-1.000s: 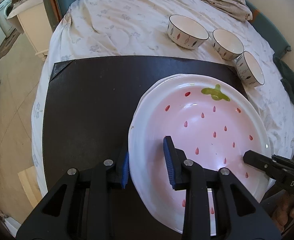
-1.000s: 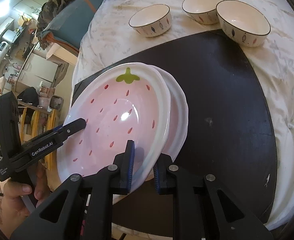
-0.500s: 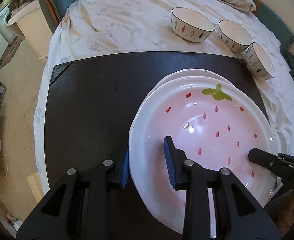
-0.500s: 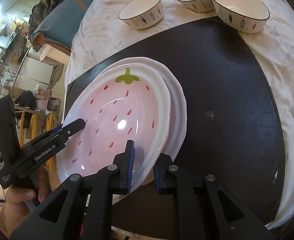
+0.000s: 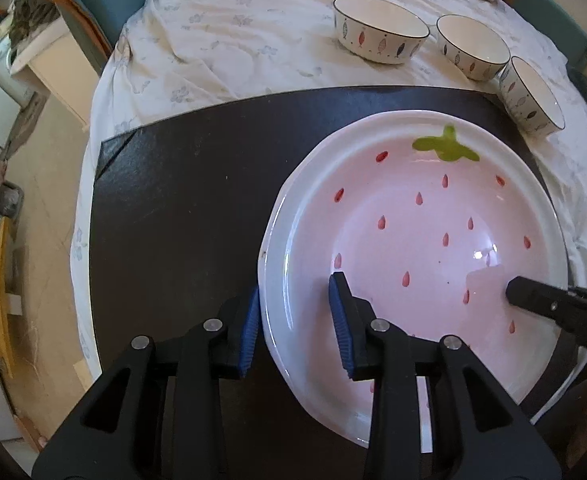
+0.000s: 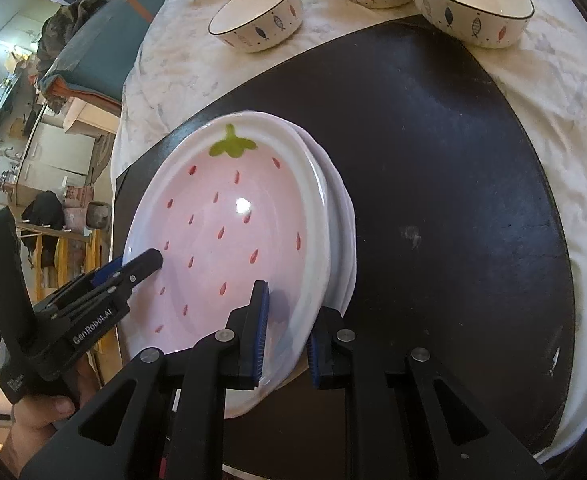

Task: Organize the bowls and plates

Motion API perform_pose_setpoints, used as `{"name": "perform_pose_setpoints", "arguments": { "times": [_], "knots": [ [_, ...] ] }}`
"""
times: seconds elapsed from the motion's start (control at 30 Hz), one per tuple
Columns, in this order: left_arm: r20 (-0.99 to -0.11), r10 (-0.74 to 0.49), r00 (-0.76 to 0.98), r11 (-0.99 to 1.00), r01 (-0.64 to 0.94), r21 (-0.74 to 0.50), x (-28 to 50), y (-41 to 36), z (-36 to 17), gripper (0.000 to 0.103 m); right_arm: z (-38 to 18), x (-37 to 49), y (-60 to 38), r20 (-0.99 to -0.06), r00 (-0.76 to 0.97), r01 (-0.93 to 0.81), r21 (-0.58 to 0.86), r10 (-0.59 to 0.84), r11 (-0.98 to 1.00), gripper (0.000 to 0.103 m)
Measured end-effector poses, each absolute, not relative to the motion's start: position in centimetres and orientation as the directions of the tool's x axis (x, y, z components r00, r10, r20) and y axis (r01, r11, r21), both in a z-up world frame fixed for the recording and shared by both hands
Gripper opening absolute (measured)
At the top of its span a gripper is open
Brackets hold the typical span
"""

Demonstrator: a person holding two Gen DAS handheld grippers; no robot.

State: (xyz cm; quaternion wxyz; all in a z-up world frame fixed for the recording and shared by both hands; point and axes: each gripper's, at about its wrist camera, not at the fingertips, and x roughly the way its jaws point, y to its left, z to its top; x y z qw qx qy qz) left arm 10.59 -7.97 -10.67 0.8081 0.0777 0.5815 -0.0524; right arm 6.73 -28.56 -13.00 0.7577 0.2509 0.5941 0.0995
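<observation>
A pink strawberry plate [image 5: 413, 240] [image 6: 221, 220] rests on a second white plate [image 6: 343, 240], whose rim shows only along the right side in the right wrist view. Both sit on a black mat [image 5: 181, 200]. My left gripper [image 5: 295, 328] straddles the plate's near-left rim; its jaws are opening, with a gap beside the rim. My right gripper [image 6: 285, 340] is shut on the plate's near-right rim. Three fish-patterned bowls [image 5: 379, 30] [image 5: 471, 46] [image 5: 531, 96] stand in a row on the cloth beyond the mat.
A white floral cloth [image 5: 233, 40] covers the surface around the mat [image 6: 433, 160]. The mat's right half is bare. A hand [image 6: 37, 416] holds the left gripper at the lower left. Furniture and floor lie past the left edge.
Both grippers have sunk with the strawberry plate, which now sits square over the lower plate. The left jaws stand slightly wider than before. The bowls have not moved.
</observation>
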Motion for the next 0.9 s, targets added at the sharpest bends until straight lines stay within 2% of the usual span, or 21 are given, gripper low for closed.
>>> {"name": "perform_pose_setpoints", "arguments": {
  "times": [0.13, 0.4, 0.9],
  "knots": [
    [-0.933, 0.059, 0.354, 0.962, 0.228, 0.148, 10.2, -9.1, -10.8, 0.036, -13.1, 7.0, -28.7, -0.852, 0.275, 0.156, 0.497, 0.446, 0.853, 0.019],
    [-0.926, 0.1, 0.365, 0.943, 0.263, 0.205, 10.1, -9.7, -10.9, 0.039, -13.1, 7.2, -28.8, -0.85, 0.257, 0.176, 0.509, 0.459, 0.843, 0.022],
    [-0.917, 0.121, 0.38, 0.929, 0.282, 0.24, 9.8, -10.2, -11.1, 0.04, -12.2, 6.9, -30.7, -0.846, 0.189, 0.212, 0.53, 0.498, 0.821, 0.021]
  ]
}}
